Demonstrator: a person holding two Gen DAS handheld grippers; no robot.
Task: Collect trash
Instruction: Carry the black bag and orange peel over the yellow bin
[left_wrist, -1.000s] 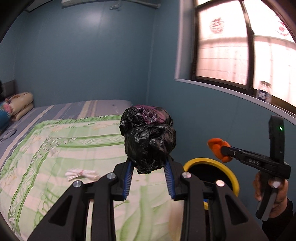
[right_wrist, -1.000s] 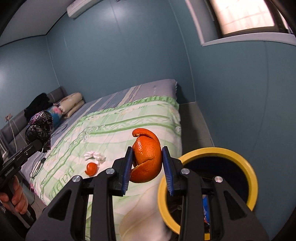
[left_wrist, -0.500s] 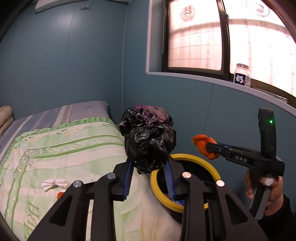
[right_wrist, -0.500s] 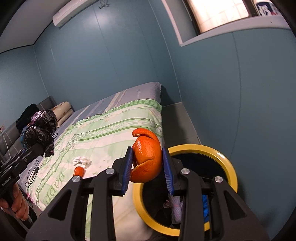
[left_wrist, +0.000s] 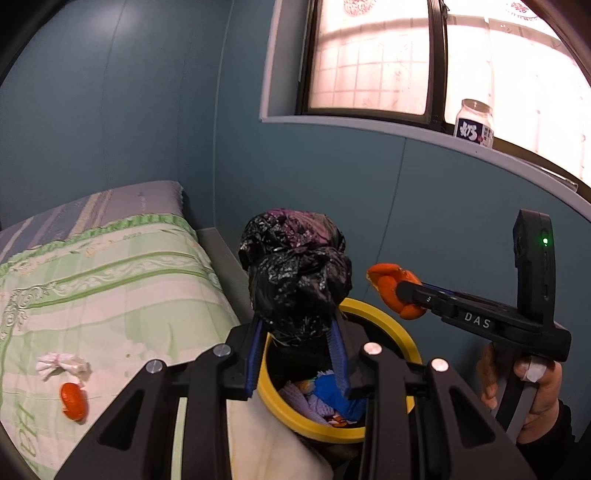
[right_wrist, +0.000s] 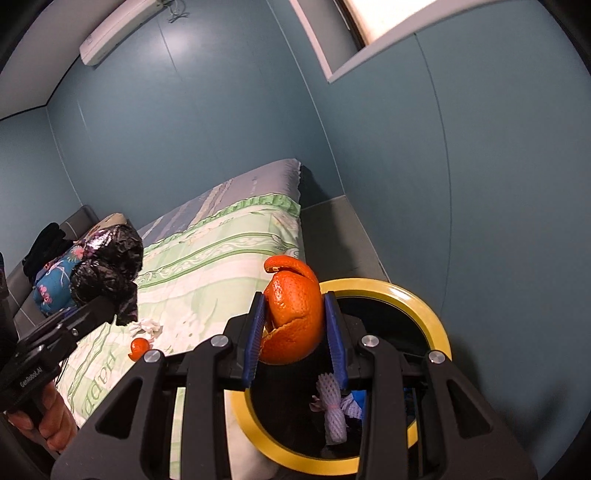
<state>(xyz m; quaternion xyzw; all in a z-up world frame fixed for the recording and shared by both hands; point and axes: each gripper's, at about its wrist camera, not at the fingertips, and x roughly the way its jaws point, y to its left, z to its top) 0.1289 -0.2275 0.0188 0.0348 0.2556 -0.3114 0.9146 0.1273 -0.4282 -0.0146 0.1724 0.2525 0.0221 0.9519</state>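
Carrying both loads to the yellow-rimmed trash bin (left_wrist: 384, 314), the left hand-held gripper (left_wrist: 297, 354) pinches a crumpled black plastic bag (left_wrist: 295, 280) and the right hand-held gripper (right_wrist: 295, 339) clamps an orange peel (right_wrist: 293, 317), each poised above the bin's mouth, apparently for dropping. Off to their left, a tissue wad (left_wrist: 62, 363) and a peel scrap (left_wrist: 74, 400) lie on the bed (left_wrist: 110, 280).

The mouth of the yellow-rimmed bin (right_wrist: 428, 306) was left open from above, with trash (right_wrist: 334, 410) seen low inside. Access was bounded by the blue wall (right_wrist: 498, 221) on one side and the bed (left_wrist: 110, 288) touching the other. The space over the rim was occupied by the crumpled black bag (left_wrist: 295, 280) and the orange peel (right_wrist: 293, 317).
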